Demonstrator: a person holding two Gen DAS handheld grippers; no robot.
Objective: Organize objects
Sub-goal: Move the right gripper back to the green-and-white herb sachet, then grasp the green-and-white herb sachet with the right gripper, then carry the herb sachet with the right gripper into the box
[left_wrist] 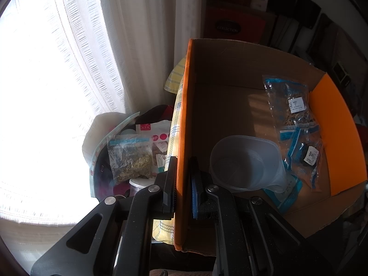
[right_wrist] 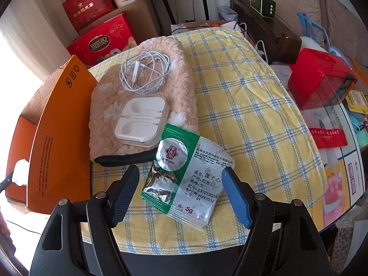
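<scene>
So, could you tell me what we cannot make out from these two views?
- Left wrist: the window is blown out; nothing outside shows.
- Left wrist: the left gripper, clamped on the box wall, hides the box's near corner.
- Left wrist: bag labels are too small to read.
- Right wrist: the right gripper covers the cloth beneath the sachet.

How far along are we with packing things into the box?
Done: herb bags and a plastic cup lie inside the box. In hand: the left gripper clamps the box wall; the right gripper is open around the sachet. Left: earphones, their case, the fluffy towel.
</scene>
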